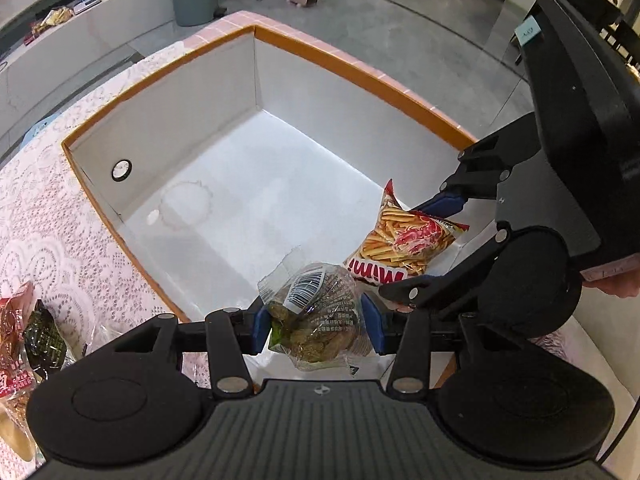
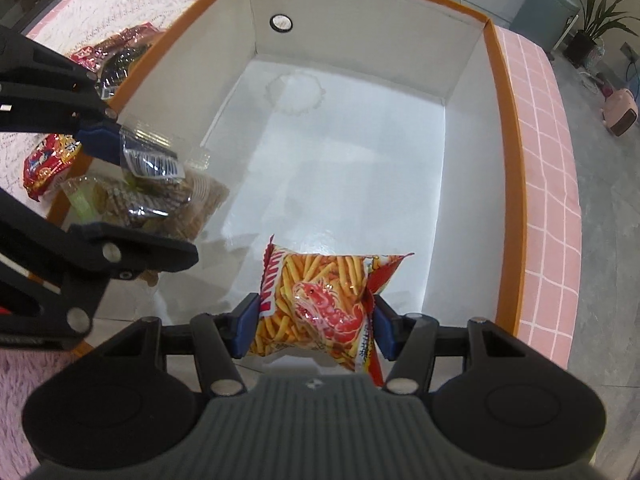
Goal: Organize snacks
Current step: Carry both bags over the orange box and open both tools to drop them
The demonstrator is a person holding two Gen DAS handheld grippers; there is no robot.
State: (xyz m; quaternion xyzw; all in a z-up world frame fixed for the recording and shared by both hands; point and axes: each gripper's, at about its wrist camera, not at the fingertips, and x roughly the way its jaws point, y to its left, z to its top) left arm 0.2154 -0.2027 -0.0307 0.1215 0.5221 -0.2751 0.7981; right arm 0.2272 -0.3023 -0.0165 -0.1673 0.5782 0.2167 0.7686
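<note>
Over the box, left wrist view: the left tool [image 1: 318,320] is closed on a clear cracker bag [image 1: 320,320], its blue pads pressing both sides, holding it above the near rim of the box [image 1: 352,68].
Right tool, same view: the right tool [image 1: 416,248] comes in from the right, clamped on a red chip bag [image 1: 400,240] that hangs over the box's right side.
Box: white inside with an orange rim, nothing lying on its floor; it sits on the lace-covered tabletop [image 1: 60,240].
Waiting snacks: more snack packs [image 1: 28,328] lie on the tabletop by its left edge, outside the box.
Right wrist view, chip bag: gripped across its lower half and held over the near end of the box.
Cracker bag, same view: held at the box's left wall, beside the other bag.
Reason, as a judgement: both bags are carried over the opening so they can be dropped in side by side.
</note>
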